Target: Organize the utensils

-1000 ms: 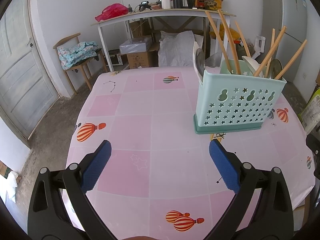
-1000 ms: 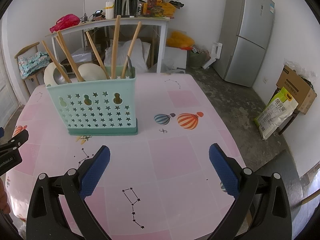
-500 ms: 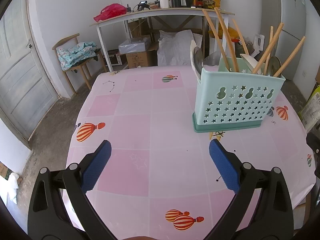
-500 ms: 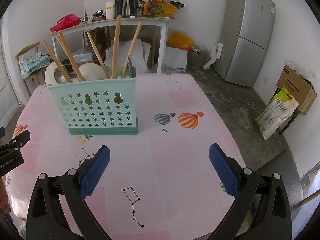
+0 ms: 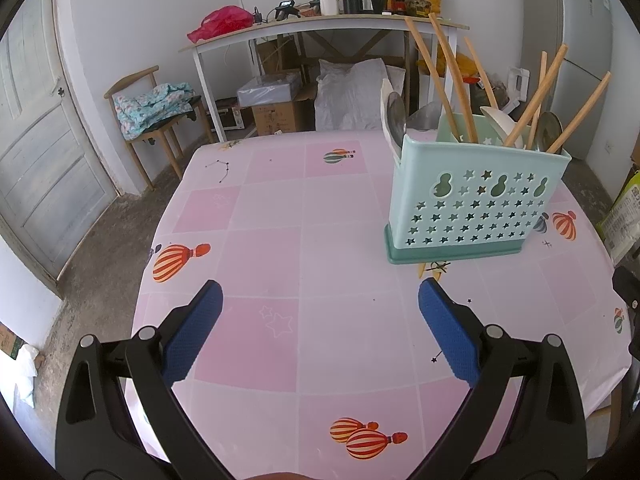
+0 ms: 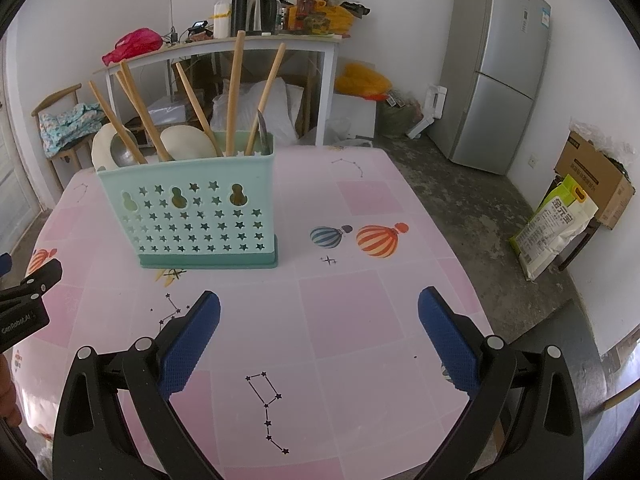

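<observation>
A mint-green utensil holder (image 5: pixel 476 196) with star cutouts stands upright on the pink table (image 5: pixel 280 256), also in the right wrist view (image 6: pixel 192 208). Several wooden-handled utensils (image 5: pixel 448 80) and spoons (image 6: pixel 184 142) stand in it. My left gripper (image 5: pixel 320 328) is open and empty, above the table in front and left of the holder. My right gripper (image 6: pixel 320 332) is open and empty, in front and right of the holder. The left gripper's body shows at the left edge of the right wrist view (image 6: pixel 24 304).
A side table (image 5: pixel 320 24) with bottles and a kettle stands against the back wall. A chair (image 5: pixel 152 112) with cloth stands at left, a fridge (image 6: pixel 496 72) at right. Boxes and bags (image 6: pixel 560 220) lie on the floor by the table's right edge.
Both grippers stay open. The views have shifted only slightly; the holder sits a little lower and closer in the left wrist view.
</observation>
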{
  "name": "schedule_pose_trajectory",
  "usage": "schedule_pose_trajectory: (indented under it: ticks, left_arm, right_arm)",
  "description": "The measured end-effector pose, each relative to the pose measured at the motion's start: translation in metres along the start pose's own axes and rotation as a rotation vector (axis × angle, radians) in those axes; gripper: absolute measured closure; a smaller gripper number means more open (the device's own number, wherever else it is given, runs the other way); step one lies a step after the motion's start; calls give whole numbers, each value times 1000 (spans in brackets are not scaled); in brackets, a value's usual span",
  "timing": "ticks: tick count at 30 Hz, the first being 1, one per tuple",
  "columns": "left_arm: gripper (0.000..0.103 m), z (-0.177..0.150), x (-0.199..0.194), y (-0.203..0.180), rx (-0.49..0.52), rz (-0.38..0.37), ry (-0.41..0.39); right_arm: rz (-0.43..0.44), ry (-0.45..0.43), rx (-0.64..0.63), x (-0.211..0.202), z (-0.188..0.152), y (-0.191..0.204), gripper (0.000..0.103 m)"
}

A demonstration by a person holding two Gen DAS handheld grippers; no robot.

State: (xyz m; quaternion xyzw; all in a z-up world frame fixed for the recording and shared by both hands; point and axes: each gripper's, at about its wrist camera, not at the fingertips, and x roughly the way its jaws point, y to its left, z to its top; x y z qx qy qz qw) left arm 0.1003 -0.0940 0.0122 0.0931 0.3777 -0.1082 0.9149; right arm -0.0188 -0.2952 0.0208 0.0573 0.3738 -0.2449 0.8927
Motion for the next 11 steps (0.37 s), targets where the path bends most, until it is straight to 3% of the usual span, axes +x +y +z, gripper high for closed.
schedule_pose_trajectory:
  ticks: [11]
  left_arm:
    - [9,-2,2,2,0,-2,10]
  right_arm:
    - [4,0,2,0,-2,-1,7]
